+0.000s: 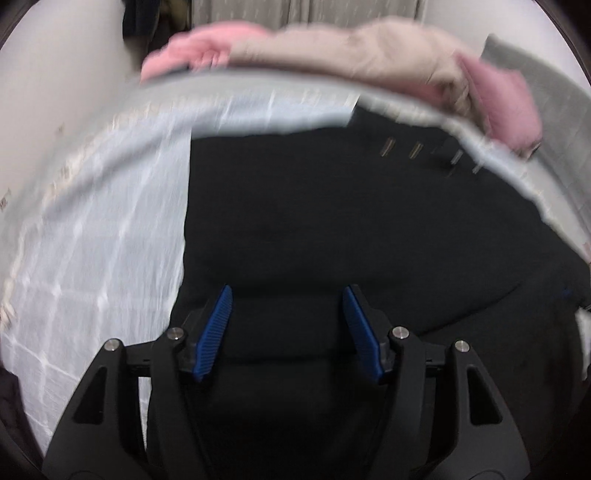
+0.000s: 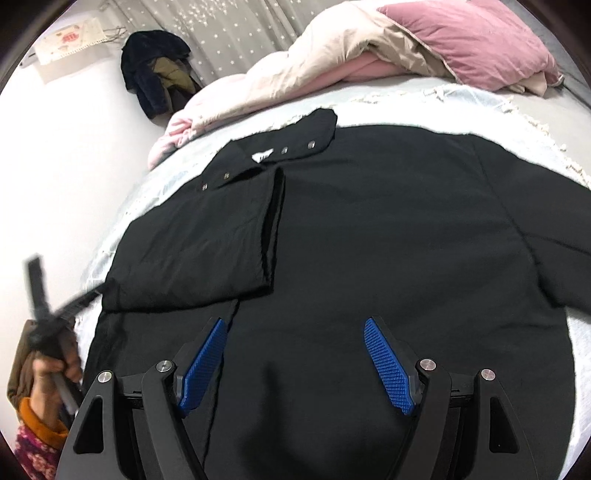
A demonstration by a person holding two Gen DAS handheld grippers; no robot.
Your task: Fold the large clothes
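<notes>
Left hand-held gripper [image 1: 287, 295] and right hand-held gripper [image 2: 293, 326] both gape, angled downward.

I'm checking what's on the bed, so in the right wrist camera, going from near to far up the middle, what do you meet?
right gripper, jaws open → black coat spread flat → pale bedspread → crumpled pink and beige quilt → starry curtain.

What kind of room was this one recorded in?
Most likely a bedroom: a bed with a rumpled quilt and a pink pillow, and a curtain behind it.
</notes>
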